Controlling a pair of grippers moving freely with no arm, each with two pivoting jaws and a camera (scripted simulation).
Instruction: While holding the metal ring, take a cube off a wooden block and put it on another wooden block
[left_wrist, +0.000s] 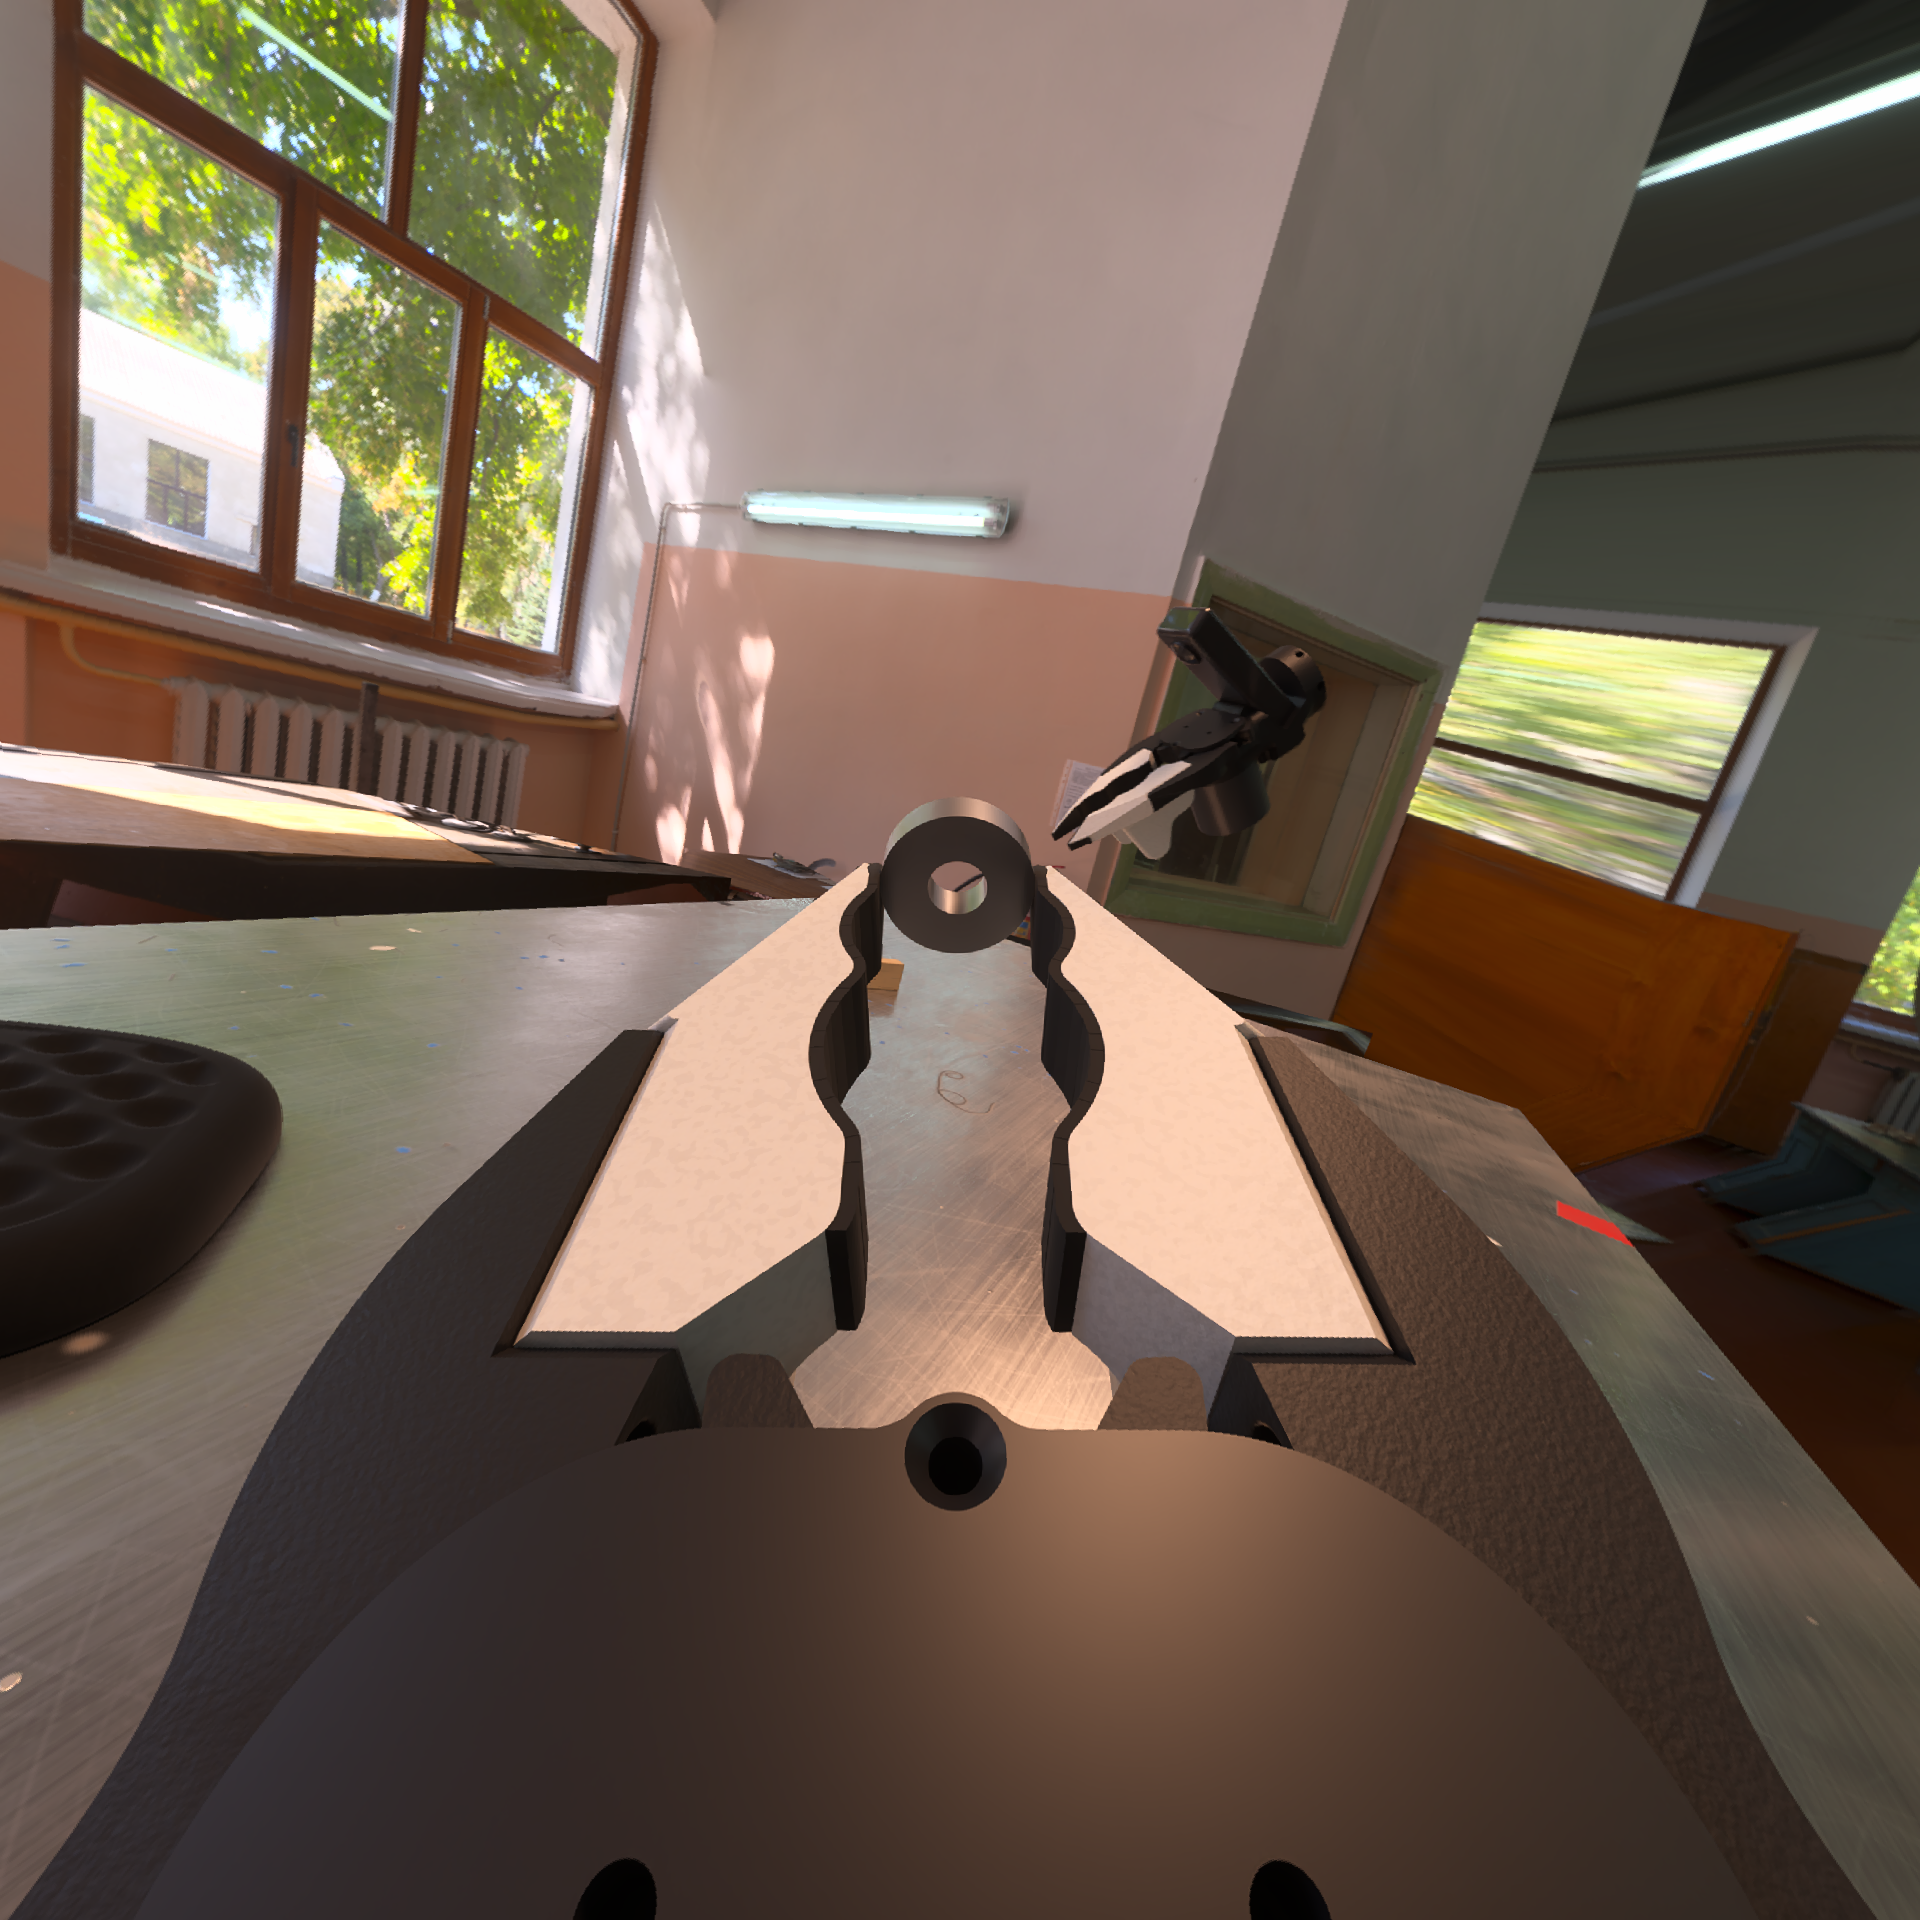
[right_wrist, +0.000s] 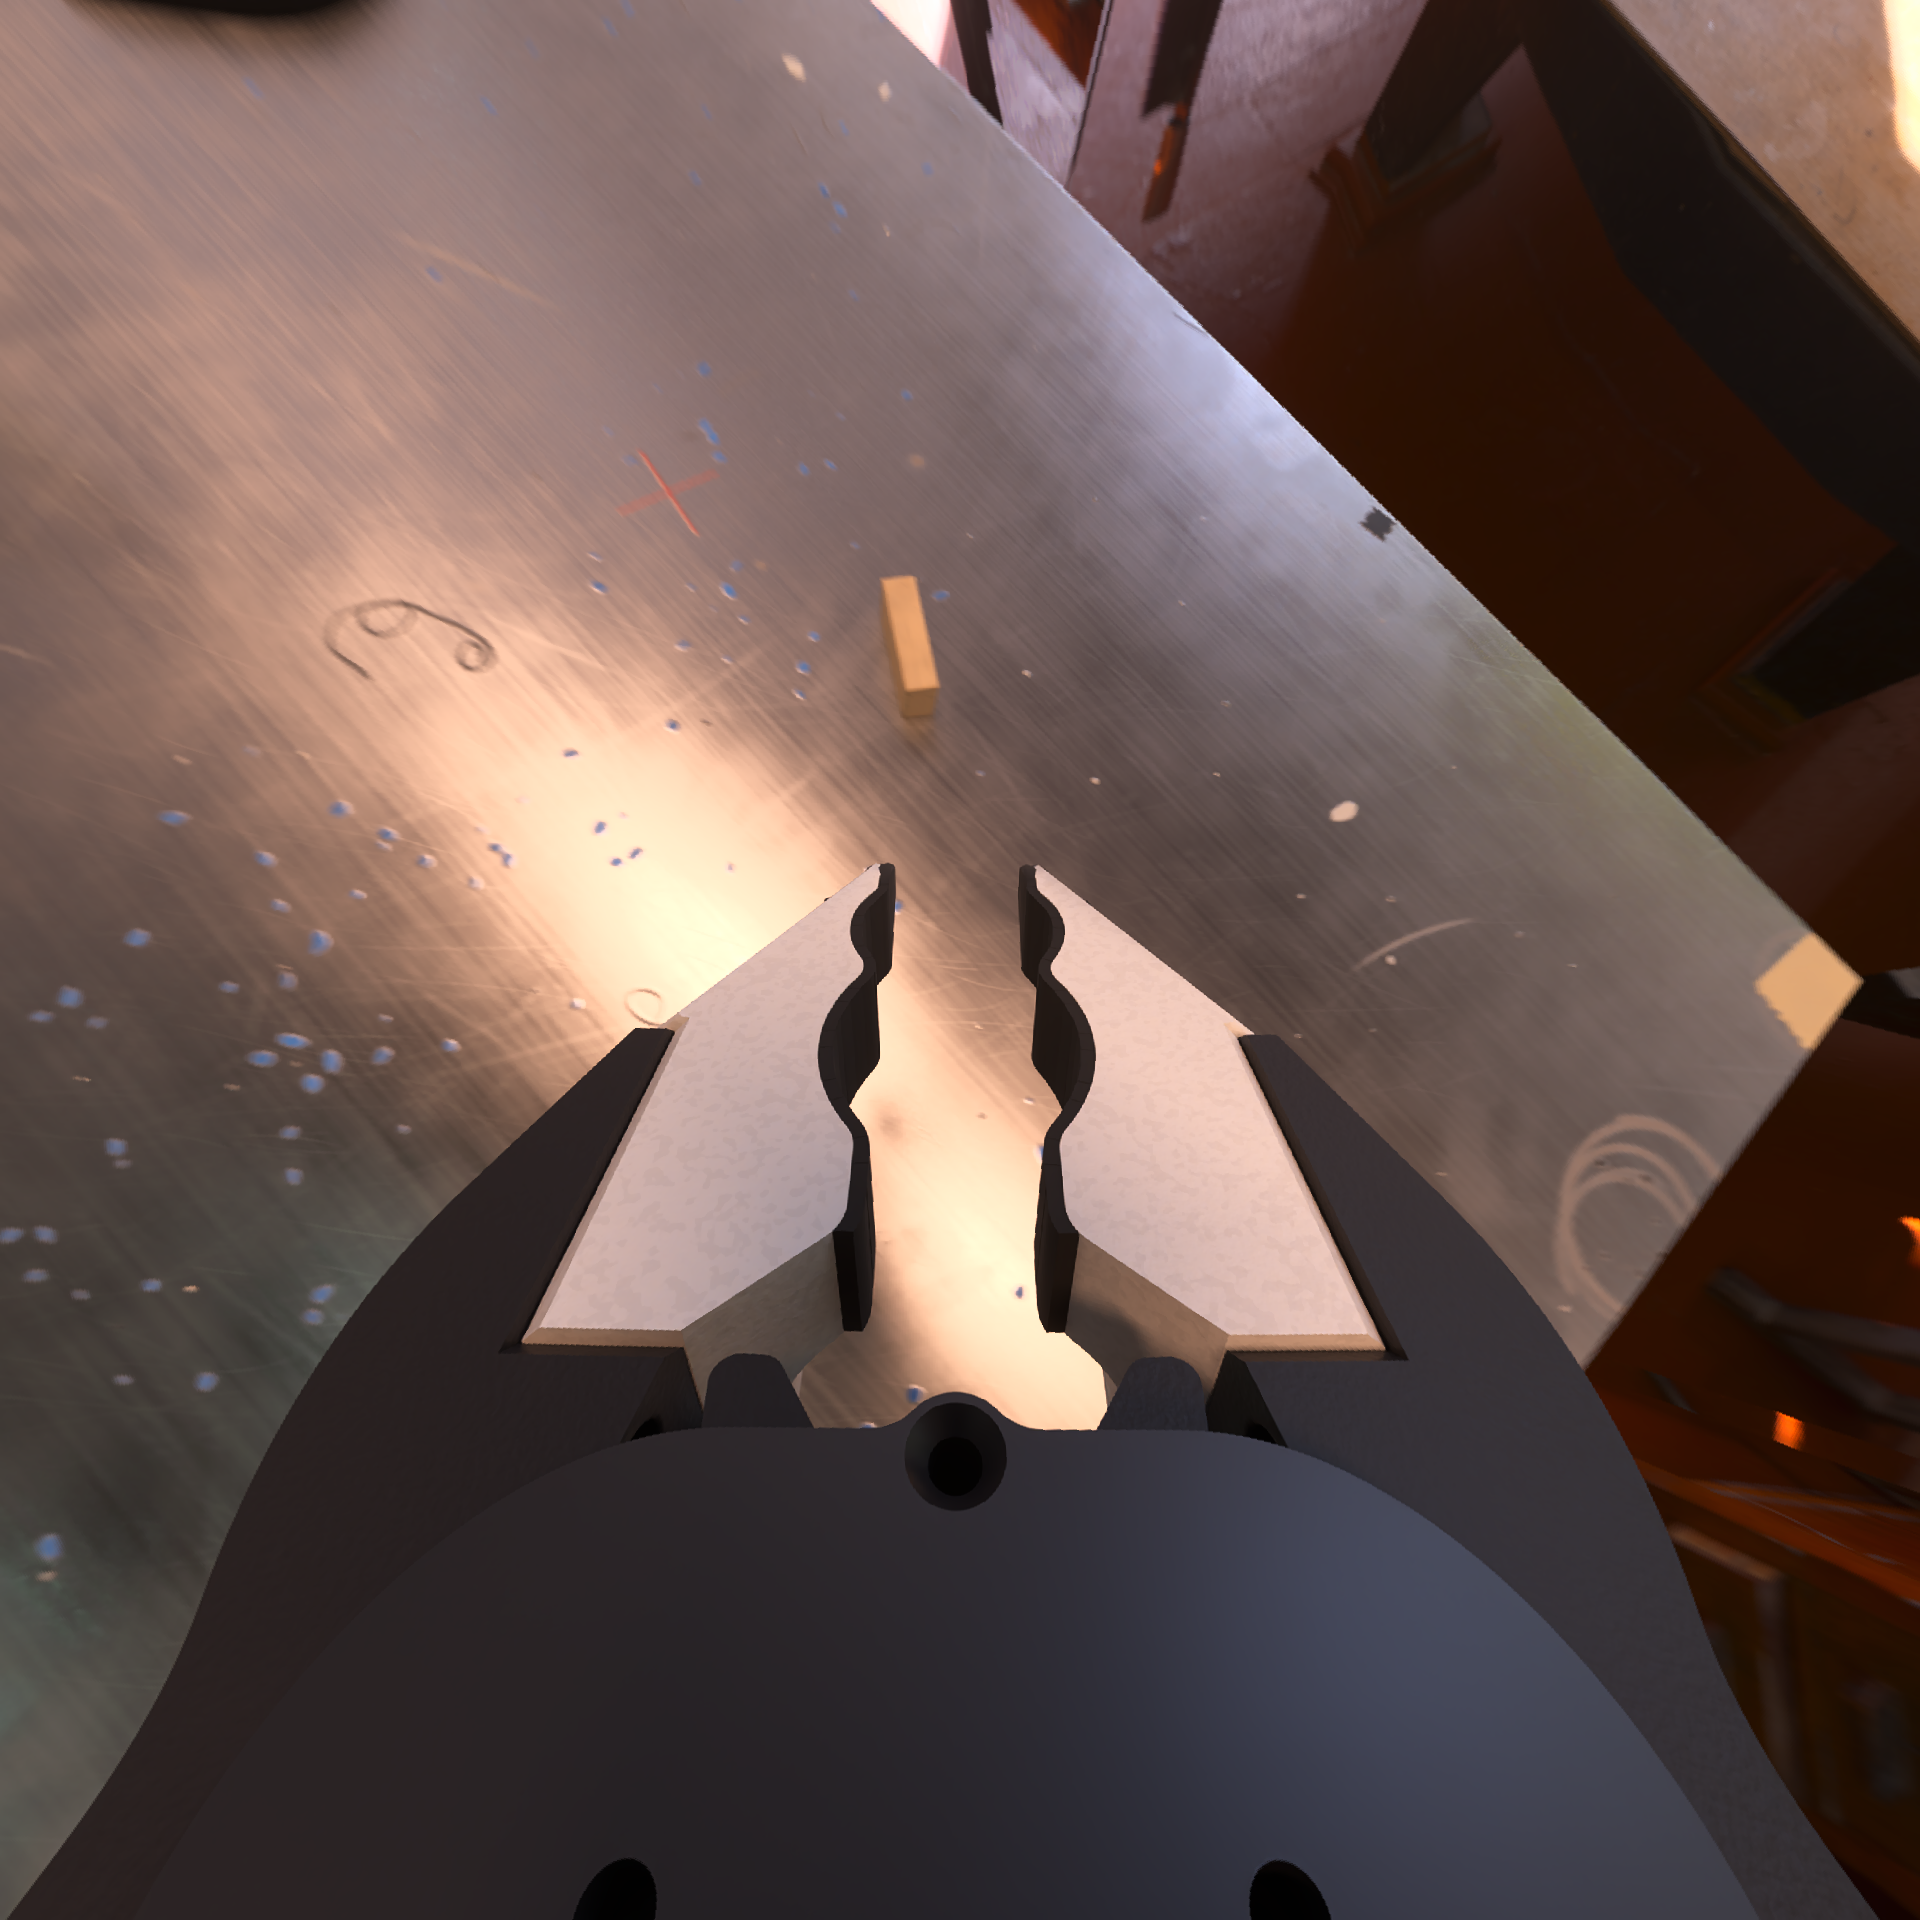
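Sunlit classroom walls and a scratched metal worktop (right_wrist: 436, 343) frame the work. We hold the metal ring (left_wrist: 954, 875) pinched at the tips of the left hand-held gripper (left_wrist: 954, 894), lifted above the worktop with its hole facing the camera. Our right hand-held gripper (right_wrist: 956, 883) hangs above the worktop with its fingers part open and nothing between them.

One wooden block (right_wrist: 910, 646) lies flat ahead of the right fingertips; its top looks bare. We cannot see a cube in either view, so we judge the step in hand to be locating it.

We keep the left grip firm and steady while the right searches. The worktop edge (right_wrist: 1558, 717) runs near the block on its right, so we approach from the open left side.
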